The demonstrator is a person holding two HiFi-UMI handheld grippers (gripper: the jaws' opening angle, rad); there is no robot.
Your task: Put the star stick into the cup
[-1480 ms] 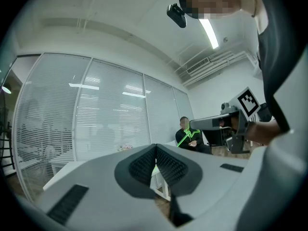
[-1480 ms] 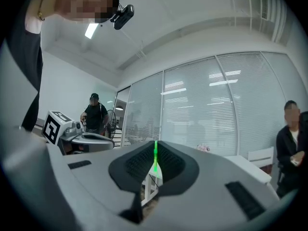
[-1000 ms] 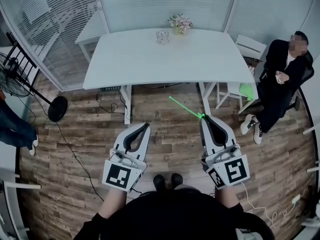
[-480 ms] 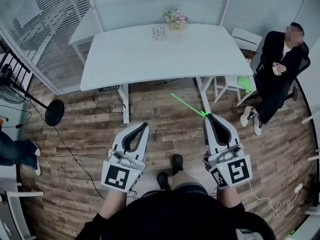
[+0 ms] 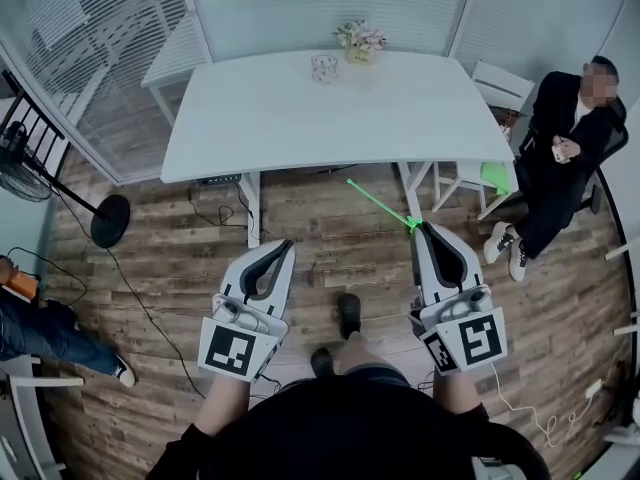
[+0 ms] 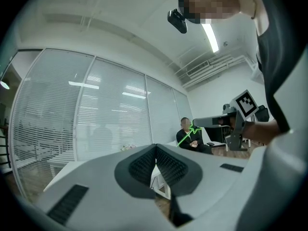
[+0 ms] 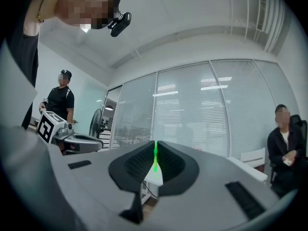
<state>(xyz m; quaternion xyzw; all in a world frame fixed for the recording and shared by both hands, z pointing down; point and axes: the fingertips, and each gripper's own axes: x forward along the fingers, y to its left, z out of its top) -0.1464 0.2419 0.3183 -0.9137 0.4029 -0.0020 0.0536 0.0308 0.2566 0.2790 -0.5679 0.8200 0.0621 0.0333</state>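
Gripping: the right gripper (image 5: 418,230) has its jaws pinched almost together on the near end of the stick (image 5: 380,203).
Stick: thin and green, slanting from the jaws toward the far left, in the air over the wood floor (image 5: 560,308); its far tip is just short of the table's near edge.
Left gripper (image 5: 285,246): jaws closed tip to tip with nothing between them, held to the left of the right gripper.
Cup (image 5: 324,68): clear glass, upright near the table's far edge, well apart from the stick.
Table (image 5: 300,118): white, beyond both grippers.
Flowers (image 5: 360,40): small bunch just right of the cup.
Seated person (image 5: 560,158): far right, beside the table.
Fan (image 5: 20,153): far left.
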